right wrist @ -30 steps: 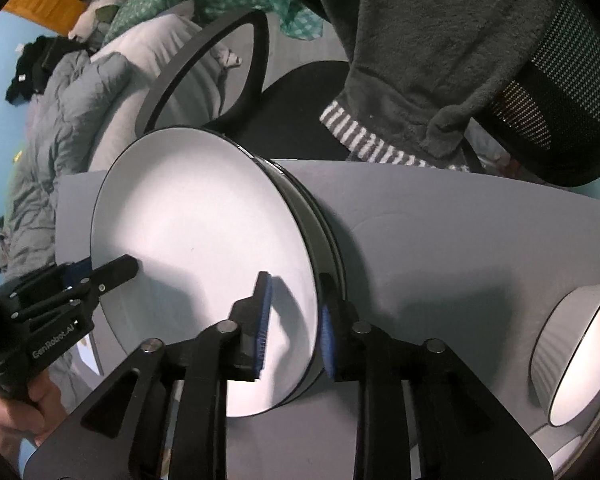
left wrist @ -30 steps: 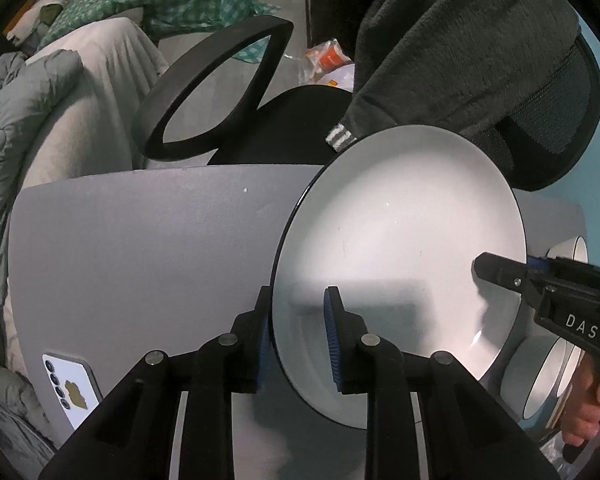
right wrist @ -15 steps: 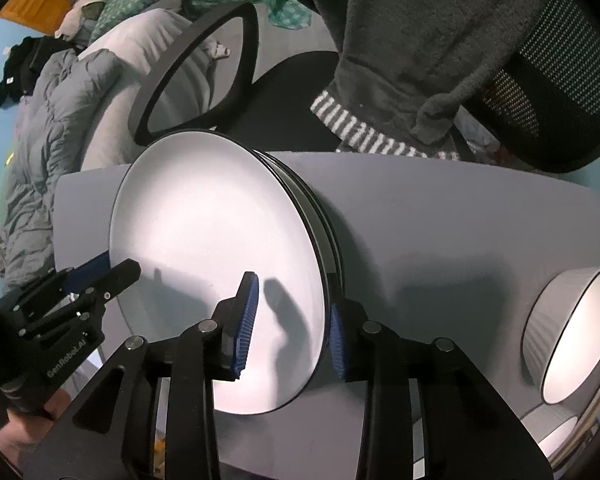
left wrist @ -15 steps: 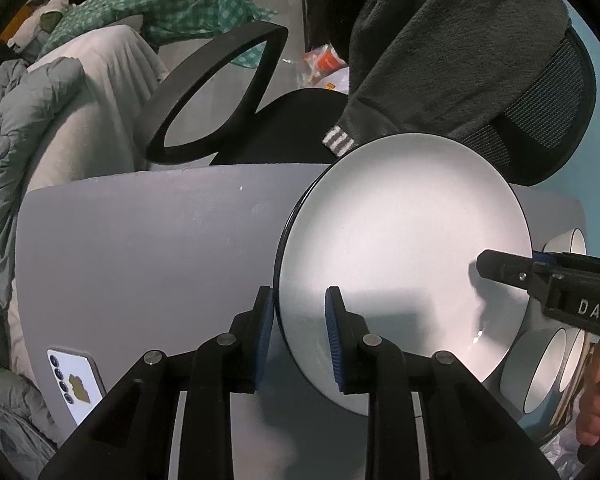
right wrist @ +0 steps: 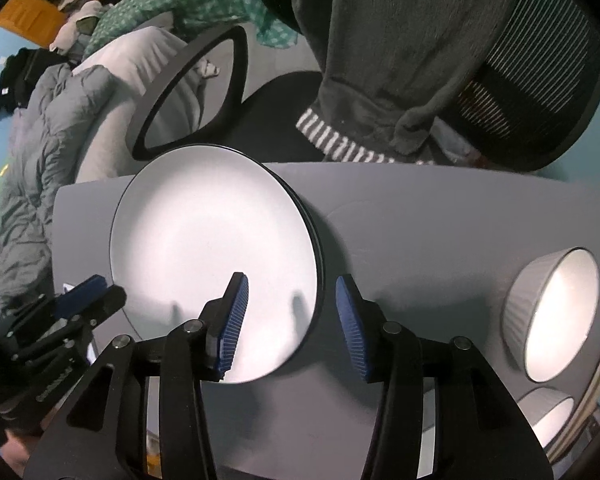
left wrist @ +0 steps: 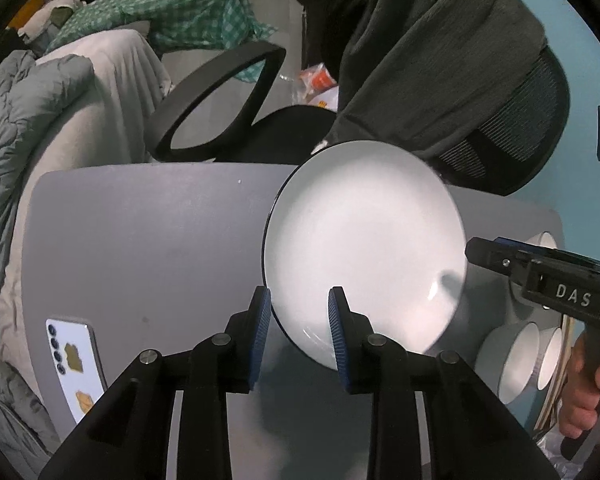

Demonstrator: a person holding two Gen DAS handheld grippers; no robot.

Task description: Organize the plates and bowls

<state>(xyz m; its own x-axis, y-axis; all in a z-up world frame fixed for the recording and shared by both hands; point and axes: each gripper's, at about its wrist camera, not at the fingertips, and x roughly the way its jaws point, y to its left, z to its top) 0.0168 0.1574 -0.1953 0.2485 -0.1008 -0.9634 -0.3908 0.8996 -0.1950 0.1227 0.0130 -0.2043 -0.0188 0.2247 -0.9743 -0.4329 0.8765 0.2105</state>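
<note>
Both tongs have just let go: the right tongs (right wrist: 290,312) now stand spread astride the near rim of the plate (right wrist: 212,248), and the left tongs (left wrist: 298,320) are spread too. The plate lies stacked on the table (right wrist: 420,220); bowls (right wrist: 552,312) remain, right of the right tongs.

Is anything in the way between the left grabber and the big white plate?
No. The left gripper is open with the plate's near rim already between its blue pads. The right gripper is open at the opposite rim, not blocking it.
</note>
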